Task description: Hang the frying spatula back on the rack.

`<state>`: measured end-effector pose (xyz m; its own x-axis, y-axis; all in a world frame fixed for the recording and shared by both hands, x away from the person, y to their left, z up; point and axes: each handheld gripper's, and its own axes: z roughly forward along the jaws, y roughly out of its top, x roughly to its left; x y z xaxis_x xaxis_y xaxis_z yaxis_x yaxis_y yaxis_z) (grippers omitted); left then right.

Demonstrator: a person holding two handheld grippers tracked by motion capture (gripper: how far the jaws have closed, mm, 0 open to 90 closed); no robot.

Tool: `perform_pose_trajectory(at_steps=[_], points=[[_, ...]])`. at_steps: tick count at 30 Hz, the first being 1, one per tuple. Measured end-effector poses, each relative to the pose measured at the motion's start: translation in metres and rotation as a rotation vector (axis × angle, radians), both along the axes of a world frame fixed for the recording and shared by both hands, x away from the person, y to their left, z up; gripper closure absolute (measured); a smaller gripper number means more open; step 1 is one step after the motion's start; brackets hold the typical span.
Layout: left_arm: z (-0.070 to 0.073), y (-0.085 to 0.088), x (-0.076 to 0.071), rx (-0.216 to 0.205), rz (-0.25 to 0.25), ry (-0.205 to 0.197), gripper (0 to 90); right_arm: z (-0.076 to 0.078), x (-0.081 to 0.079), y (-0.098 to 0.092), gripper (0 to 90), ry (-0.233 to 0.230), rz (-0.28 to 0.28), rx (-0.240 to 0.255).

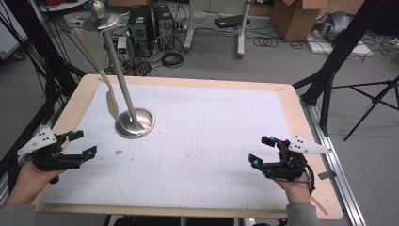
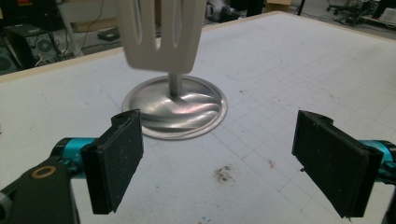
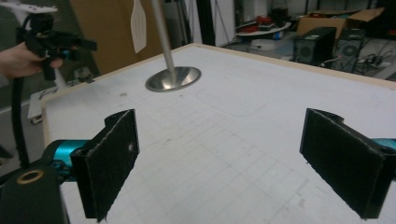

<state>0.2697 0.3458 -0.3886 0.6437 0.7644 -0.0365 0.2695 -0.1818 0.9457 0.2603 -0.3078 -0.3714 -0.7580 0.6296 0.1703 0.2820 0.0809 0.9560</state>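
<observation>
A metal stand rises from a round steel base (image 1: 135, 123) on the white mat, its pole (image 1: 117, 70) leaning up to a top cap. From the top hangs a beige slotted spatula (image 1: 112, 102), blade down beside the pole. In the left gripper view the spatula blade (image 2: 161, 37) hangs just above the base (image 2: 182, 109), straight ahead of my left gripper (image 2: 231, 168). My left gripper (image 1: 80, 143) is open at the table's left edge, holding nothing. At the right edge my right gripper (image 1: 263, 149) is open too, its jaws (image 3: 233, 158) wide apart and far from the stand (image 3: 173, 78).
The white gridded mat (image 1: 202, 141) covers a wooden table (image 1: 301, 127). A small dark smudge (image 2: 223, 173) marks the mat near the left gripper. Beyond the table are computer towers (image 1: 150, 23), cables, cardboard boxes (image 1: 296, 16) and black tripod legs (image 1: 371, 103).
</observation>
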Motion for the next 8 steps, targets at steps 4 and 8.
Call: perform_pose_trajectory(at_steps=[4, 8], points=[[-0.0007, 0.0029, -0.0002, -0.030, 0.017, -0.005, 17.1, -0.0066, 0.0004, -0.0072, 10.9, 0.008, -0.034, 0.002], [-0.0019, 0.0011, 0.0005, -0.023, 0.015, -0.001, 17.1, -0.0082, 0.0007, -0.0074, 10.9, 0.014, -0.039, 0.003]])
